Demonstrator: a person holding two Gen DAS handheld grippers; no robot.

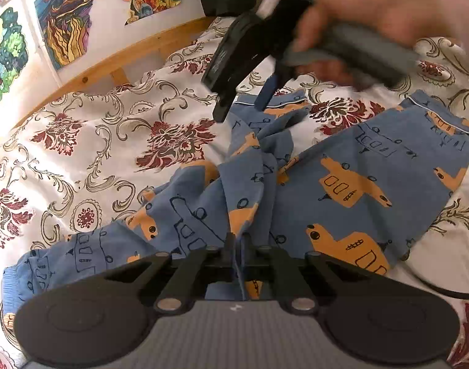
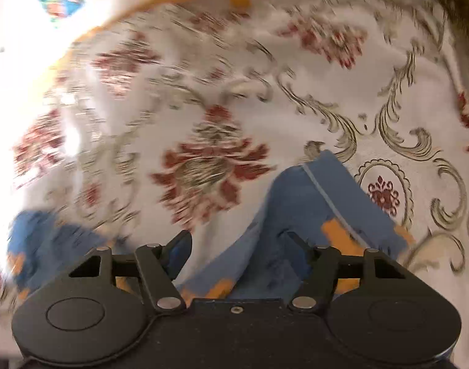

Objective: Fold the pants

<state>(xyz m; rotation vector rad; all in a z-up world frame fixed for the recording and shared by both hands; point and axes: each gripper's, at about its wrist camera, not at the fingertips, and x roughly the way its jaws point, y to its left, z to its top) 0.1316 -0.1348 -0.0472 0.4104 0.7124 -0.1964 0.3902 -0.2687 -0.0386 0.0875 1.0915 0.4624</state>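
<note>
Item: pants (image 1: pixel 342 184), blue cotton printed with orange submarines and dark line-drawn ships, white piping at the leg hems. They lie on the bedspread (image 1: pixel 90 153). Long axis runs from the ribbed waistband, nearest the left gripper, away toward the wooden bed rail (image 1: pixel 117 58); the two hems point toward that rail. One leg lies fairly flat and spread to the right of the left gripper; the other is rumpled and twisted, with a ridge of cloth rising up the middle.

Left gripper (image 1: pixel 239 246): jaws clenched on a pinched fold of the pants near the crotch seam, cloth standing up between the fingers.

Right gripper (image 2: pixel 237 246): jaws released and wide apart, set over one hemmed leg end, which lies between the two fingers; whether either finger touches the cloth cannot be told. Its own view is badly blurred on the left. In the left wrist view it hangs above the far leg's hem, carried in a hand (image 1: pixel 388 15).

Surface: bedspread, white with dark red flower medallions and grey-gold scrolls, creased around the pants.

Room: light wooden bed rail beyond the hems; behind it a white wall carrying bright painted pictures (image 1: pixel 65 18) in orange, blue, green and yellow. A dark cable (image 1: pixel 443 289) crosses the bedspread to the right of the left gripper.
</note>
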